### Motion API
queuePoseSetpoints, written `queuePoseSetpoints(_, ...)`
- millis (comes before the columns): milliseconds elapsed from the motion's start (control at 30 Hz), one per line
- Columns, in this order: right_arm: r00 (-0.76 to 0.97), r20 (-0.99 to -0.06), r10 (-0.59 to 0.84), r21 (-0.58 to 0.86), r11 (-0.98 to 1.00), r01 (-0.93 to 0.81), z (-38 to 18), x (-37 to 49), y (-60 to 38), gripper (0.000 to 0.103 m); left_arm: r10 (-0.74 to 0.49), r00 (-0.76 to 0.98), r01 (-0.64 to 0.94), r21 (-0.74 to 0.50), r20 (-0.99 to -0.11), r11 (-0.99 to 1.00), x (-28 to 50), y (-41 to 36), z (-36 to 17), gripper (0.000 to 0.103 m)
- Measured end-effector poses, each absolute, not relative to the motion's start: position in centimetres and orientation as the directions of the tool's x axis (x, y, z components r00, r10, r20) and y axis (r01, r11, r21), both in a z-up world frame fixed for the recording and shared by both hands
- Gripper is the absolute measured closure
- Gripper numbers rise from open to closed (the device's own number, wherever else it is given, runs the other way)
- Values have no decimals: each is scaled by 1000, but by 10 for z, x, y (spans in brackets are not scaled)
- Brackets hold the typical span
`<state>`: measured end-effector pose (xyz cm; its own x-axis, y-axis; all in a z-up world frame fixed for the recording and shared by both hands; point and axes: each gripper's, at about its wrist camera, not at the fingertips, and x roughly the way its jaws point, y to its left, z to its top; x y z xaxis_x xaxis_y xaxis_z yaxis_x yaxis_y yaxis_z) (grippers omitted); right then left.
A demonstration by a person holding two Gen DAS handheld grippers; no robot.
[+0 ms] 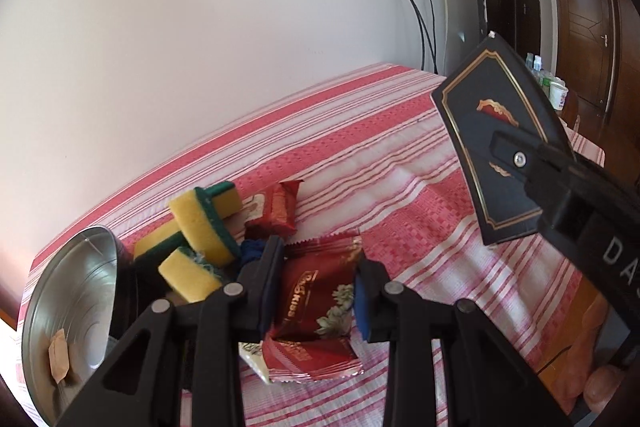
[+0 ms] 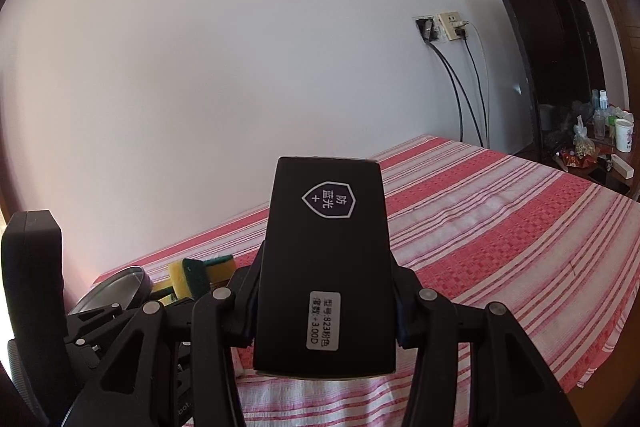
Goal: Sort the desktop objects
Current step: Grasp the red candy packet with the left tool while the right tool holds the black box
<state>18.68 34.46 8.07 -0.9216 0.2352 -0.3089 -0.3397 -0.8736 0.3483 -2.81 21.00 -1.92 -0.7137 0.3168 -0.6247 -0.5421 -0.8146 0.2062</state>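
Observation:
My left gripper [image 1: 318, 279] is shut on a red snack packet [image 1: 316, 307], its blue pads pressing on both sides. Under it a second red packet [image 1: 312, 359] lies on the striped cloth. A third red packet [image 1: 276, 207] lies farther back. Several yellow and green sponges [image 1: 204, 223] are piled to the left, beside a metal bowl [image 1: 68, 307]. My right gripper [image 2: 326, 295] is shut on a black box [image 2: 324, 211] with white labels and holds it above the table. In the left wrist view the box [image 1: 480, 131] shows a gold border at the right.
A red and white striped cloth [image 2: 500, 227] covers the table, which stands against a white wall. Cables hang from wall sockets [image 2: 444, 27]. A dark screen [image 2: 556, 67] and a side table with bottles and a cup [image 2: 624, 135] stand at the far right.

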Motion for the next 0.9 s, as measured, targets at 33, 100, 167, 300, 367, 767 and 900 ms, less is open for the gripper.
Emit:
queuePoseSetpoints(33, -923, -312, 225, 348, -877, -331, 80, 185, 341, 52, 315, -713, -537, 199, -626, -820, -29, 205, -19, 72)
queuePoseSetpoints(100, -925, -319, 205, 348, -883, -316, 79, 181, 335, 52, 311, -715, -524, 186, -626, -831, -30, 197, -18, 72)
queuePoseSetpoints(167, -926, -324, 193, 343, -888, -305, 78, 177, 328, 52, 310, -719, -511, 172, -623, -842, -29, 187, -17, 72)
queuePoseSetpoints(300, -932, -327, 157, 336, -902, -270, 79, 168, 312, 52, 314, -725, -491, 141, -613, -859, -28, 168, -15, 72)
queuePoseSetpoints(367, -935, -326, 137, 328, -912, -248, 81, 162, 303, 52, 305, -737, -471, 134, -604, -872, -29, 157, -14, 72)
queuePoseSetpoints(767, -954, -300, -1, 287, -954, -89, 97, 133, 243, 52, 253, -783, -344, 57, -569, -937, -35, 81, -1, 72)
queuePoseSetpoints(900, -955, -294, -51, 271, -962, -32, 103, 121, 222, 52, 229, -800, -299, 37, -554, -954, -35, 56, 5, 72)
